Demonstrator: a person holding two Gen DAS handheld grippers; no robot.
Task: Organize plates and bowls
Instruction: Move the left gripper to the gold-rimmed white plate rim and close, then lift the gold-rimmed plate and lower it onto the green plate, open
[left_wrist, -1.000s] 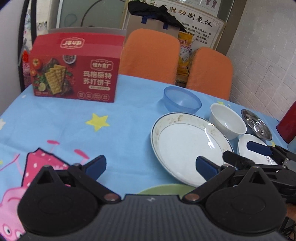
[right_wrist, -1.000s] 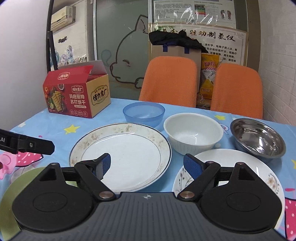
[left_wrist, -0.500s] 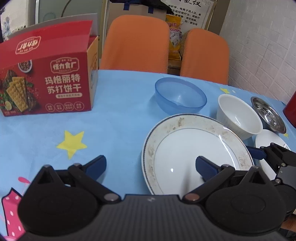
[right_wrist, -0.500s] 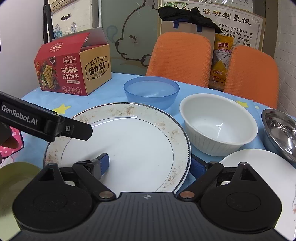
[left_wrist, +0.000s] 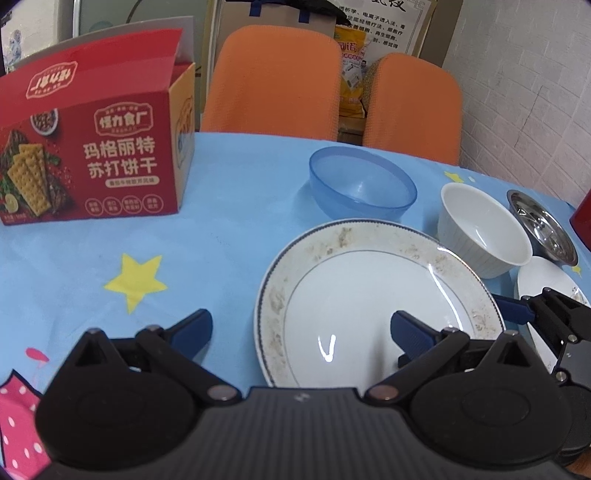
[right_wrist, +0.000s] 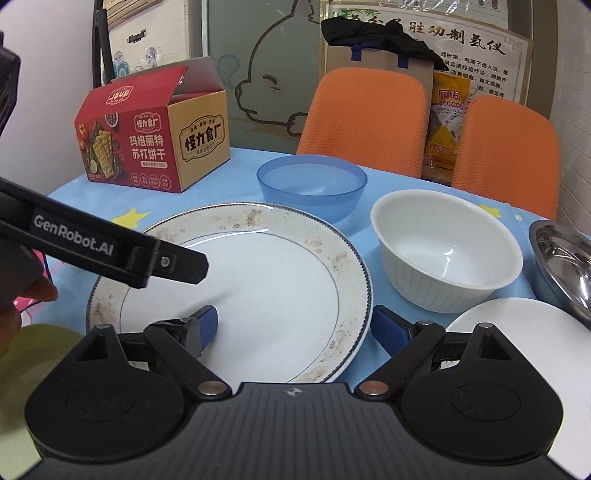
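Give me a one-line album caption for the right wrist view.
Open right gripper straddling the rim of the large patterned plate, with blue bowl and white bowl beyond.

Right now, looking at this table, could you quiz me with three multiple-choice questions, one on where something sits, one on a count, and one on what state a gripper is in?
1. Where is the blue bowl?
A. Beyond the big plate, nearer the chairs
B. Inside the white bowl
C. On top of the cracker box

2. How many bowls are on the table?
A. One
B. Three
C. Five

3. How does the right gripper stand?
A. Shut on the white bowl
B. Open, its fingers either side of the big plate's near right rim
C. Shut on the cracker box

Answers:
1. A: the blue bowl stands on the cloth behind the plate, in front of the orange chairs.
2. B: blue, white and a metal bowl at the right edge.
3. B: one blue pad is over the plate, the other outside its rim, with a wide gap between.
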